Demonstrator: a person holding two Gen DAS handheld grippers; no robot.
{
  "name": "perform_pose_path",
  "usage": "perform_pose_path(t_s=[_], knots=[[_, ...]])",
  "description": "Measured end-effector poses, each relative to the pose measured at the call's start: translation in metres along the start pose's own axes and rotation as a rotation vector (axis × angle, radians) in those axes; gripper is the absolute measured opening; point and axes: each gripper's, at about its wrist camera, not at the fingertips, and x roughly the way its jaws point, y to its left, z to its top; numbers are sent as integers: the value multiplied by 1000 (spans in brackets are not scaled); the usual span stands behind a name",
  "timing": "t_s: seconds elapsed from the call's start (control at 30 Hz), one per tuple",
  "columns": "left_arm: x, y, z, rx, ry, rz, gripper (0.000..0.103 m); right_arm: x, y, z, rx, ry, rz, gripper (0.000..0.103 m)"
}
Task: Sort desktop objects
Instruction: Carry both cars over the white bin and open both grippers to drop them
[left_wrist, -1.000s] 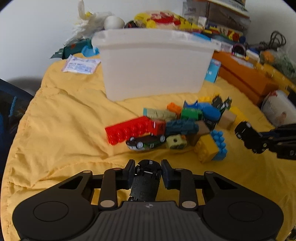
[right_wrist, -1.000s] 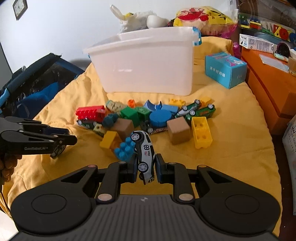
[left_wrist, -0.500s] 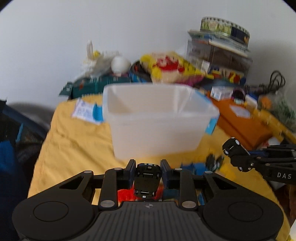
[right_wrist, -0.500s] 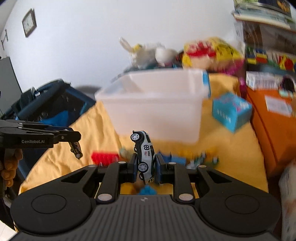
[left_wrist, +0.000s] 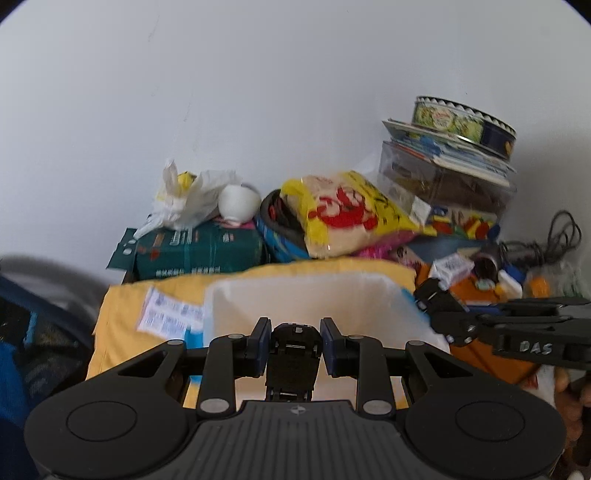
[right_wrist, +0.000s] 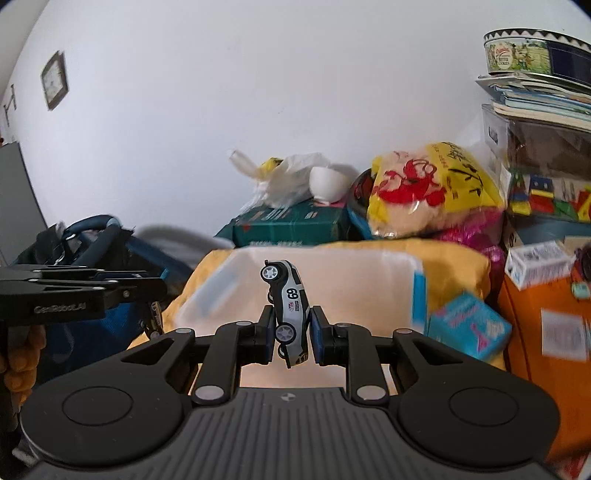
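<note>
Both tongs grip toy cars above the near rim of the white bin (left_wrist: 306, 295): left tongs (left_wrist: 294, 345) a black car (left_wrist: 293, 354), right tongs (right_wrist: 291, 334) a silver car (right_wrist: 290, 310) numbered 69. Light, stiff, slick; squeezing the flanks suits.

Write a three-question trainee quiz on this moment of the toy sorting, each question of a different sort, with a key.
1. True or false: the left gripper holds a red brick.
2. Multiple choice: the silver toy car in the right gripper bears which number? A) 12 B) 69 C) 7
3. Fill in: both grippers hang in front of the ______ plastic bin, which sits on the yellow cloth.

Key
1. False: it is shut on a black toy car.
2. B
3. white
</note>
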Motion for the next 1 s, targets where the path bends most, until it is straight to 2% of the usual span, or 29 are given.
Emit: perform_pose_path(t_s=[0.13,0.23,0.3,0.37,0.4,0.43,0.6,0.7,0.8,0.9,1.0], knots=[[37,2,20,-8,33,3,32,34,-16,22,16,45,-21,22],[64,7,27,-38,80,16,32,64,-30,27,62,121,-35,22],[76,9,28,-56,108,31,38,79,-35,28,72,174,-39,24],[78,11,26,-58,100,61,64,87,-36,29,54,191,-71,41],[76,13,26,-57,87,71,66,87,-36,30,48,186,-86,60],[73,14,23,-55,79,68,67,84,-36,29,45,171,-91,63],[51,19,-8,-33,86,45,67,62,-31,17,31,137,-63,62],[27,20,-44,-25,89,8,67,38,-21,-9,31,118,-44,66],[2,17,-89,10,97,5,67,15,-5,-57,-4,146,-27,70],[-13,11,-135,16,153,-13,67,0,10,-112,-37,199,-32,70],[-9,4,-168,43,231,-19,67,-2,21,-155,-31,277,-36,67]])
